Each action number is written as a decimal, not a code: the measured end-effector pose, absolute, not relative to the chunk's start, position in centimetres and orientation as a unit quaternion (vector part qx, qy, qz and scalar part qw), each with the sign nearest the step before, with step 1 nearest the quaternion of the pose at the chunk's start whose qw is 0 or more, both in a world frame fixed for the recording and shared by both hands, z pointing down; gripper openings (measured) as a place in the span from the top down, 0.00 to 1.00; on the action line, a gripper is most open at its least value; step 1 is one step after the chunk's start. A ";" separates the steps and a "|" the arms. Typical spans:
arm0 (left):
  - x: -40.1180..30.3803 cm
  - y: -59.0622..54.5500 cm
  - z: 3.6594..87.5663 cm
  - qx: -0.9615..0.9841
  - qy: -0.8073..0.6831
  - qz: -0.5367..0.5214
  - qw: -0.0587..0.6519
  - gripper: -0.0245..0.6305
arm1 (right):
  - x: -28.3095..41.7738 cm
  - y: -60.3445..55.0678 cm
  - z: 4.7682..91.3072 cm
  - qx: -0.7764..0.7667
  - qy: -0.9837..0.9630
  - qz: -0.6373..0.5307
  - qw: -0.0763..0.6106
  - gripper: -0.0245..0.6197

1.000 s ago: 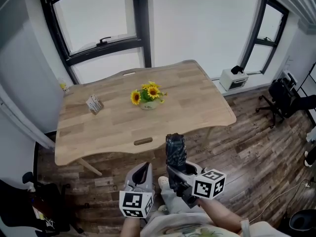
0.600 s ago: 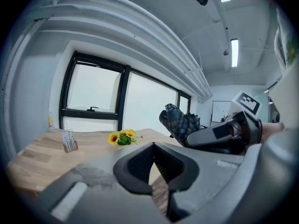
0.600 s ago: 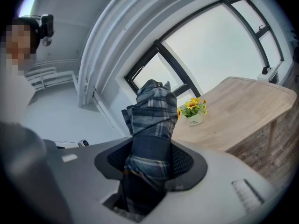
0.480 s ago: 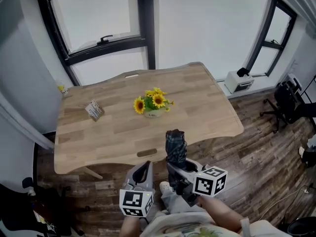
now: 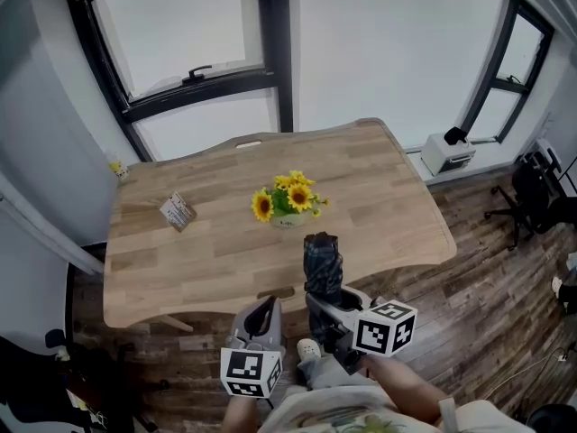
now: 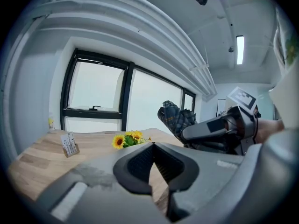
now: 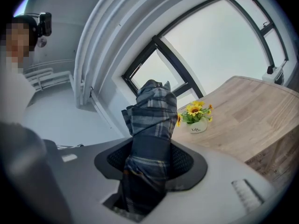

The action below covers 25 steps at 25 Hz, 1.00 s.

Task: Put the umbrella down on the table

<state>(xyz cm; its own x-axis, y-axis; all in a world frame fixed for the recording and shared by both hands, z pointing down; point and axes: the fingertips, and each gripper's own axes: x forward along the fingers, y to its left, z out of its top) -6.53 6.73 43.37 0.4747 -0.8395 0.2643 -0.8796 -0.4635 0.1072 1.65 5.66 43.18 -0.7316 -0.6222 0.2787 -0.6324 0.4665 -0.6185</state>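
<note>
A folded dark plaid umbrella (image 5: 321, 264) stands upright between the jaws of my right gripper (image 5: 323, 298), which is shut on its lower part. Its top end overlaps the near edge of the wooden table (image 5: 207, 242) in the head view. The right gripper view shows the umbrella (image 7: 152, 120) gripped between both pads of the right gripper (image 7: 149, 160). My left gripper (image 5: 263, 312) is just to its left, short of the table edge. Its jaws meet at the tips with nothing in them in the left gripper view (image 6: 153, 144). The umbrella (image 6: 177, 118) also shows there at the right.
A small pot of sunflowers (image 5: 290, 202) stands mid-table, straight beyond the umbrella. A card holder (image 5: 178, 212) sits on the table's left part. Windows run behind the table. A white appliance (image 5: 448, 152) and an office chair (image 5: 539, 183) stand on the wood floor at right.
Both grippers, with the umbrella, have come closer to the table. Its front edge now lies just under the umbrella's top end. The grip is unchanged.
</note>
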 end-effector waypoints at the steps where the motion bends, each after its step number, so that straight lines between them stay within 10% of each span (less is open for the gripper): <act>1: -6.6 6.4 43.4 0.850 -0.506 0.088 0.115 0.96 | 1.6 5.2 43.2 0.366 -0.856 0.364 0.008 0.65; 25: -6.9 1.2 44.5 0.824 -0.544 0.101 0.120 0.96 | 1.3 -1.5 44.6 0.340 -0.856 0.389 0.009 0.64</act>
